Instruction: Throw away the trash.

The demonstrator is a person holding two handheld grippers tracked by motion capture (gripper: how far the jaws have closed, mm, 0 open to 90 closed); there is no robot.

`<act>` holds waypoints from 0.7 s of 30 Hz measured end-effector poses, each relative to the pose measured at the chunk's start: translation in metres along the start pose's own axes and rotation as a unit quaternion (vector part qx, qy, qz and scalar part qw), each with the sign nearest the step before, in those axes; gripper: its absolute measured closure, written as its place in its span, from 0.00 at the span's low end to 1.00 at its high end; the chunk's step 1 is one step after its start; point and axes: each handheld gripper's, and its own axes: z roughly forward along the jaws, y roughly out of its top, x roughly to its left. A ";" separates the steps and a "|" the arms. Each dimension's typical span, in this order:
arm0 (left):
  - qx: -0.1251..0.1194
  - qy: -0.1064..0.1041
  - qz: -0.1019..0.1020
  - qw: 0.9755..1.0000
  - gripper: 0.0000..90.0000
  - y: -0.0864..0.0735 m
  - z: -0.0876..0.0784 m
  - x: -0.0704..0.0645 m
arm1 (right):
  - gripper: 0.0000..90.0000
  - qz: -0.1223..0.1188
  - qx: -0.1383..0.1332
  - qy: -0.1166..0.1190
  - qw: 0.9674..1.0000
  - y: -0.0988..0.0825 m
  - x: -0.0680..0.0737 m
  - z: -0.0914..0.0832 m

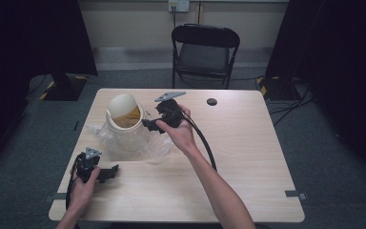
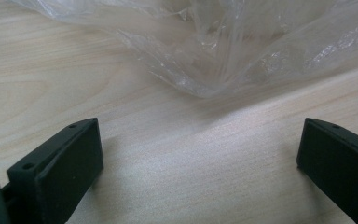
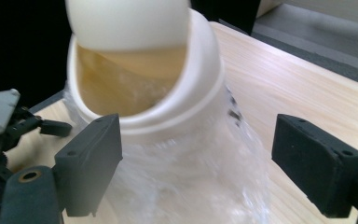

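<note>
A small cream bin (image 1: 124,119) with a swing lid (image 1: 122,105) stands at the table's left middle, wrapped in a clear plastic bag (image 1: 159,143). My right gripper (image 1: 151,126) is open right beside the bin's rim; in the right gripper view the bin (image 3: 168,93) and its tipped lid (image 3: 126,21) sit just beyond the spread jaws, bag (image 3: 200,182) below. My left gripper (image 1: 108,172) rests open near the front left of the table; the left gripper view shows bare wood between its jaws and the crumpled bag (image 2: 214,51) ahead.
The wooden table (image 1: 248,143) has a dark round cable hole (image 1: 212,101) at the back. A black folding chair (image 1: 204,50) stands behind it. My right gripper's cable (image 1: 205,143) trails across the table beside the forearm.
</note>
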 end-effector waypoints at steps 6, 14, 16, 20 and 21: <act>0.000 0.000 0.000 1.000 0.00 0.000 0.000 0.000 | 0.17 0.008 -0.007 -0.023 1.000 -0.009 -0.010 -0.016; 0.000 0.000 0.000 1.000 0.00 0.000 0.000 0.000 | 0.16 0.026 -0.006 -0.054 0.998 -0.027 -0.028 -0.037; 0.000 0.000 0.000 1.000 0.00 0.000 0.000 0.000 | 0.16 0.030 -0.009 -0.055 0.998 -0.030 -0.030 -0.039; 0.001 0.000 0.001 1.000 0.00 0.000 0.000 0.000 | 0.16 0.043 -0.007 -0.062 0.997 -0.044 -0.036 -0.046; 0.000 0.000 0.000 1.000 0.00 0.000 0.000 0.000 | 0.16 0.050 -0.006 -0.066 0.997 -0.050 -0.039 -0.051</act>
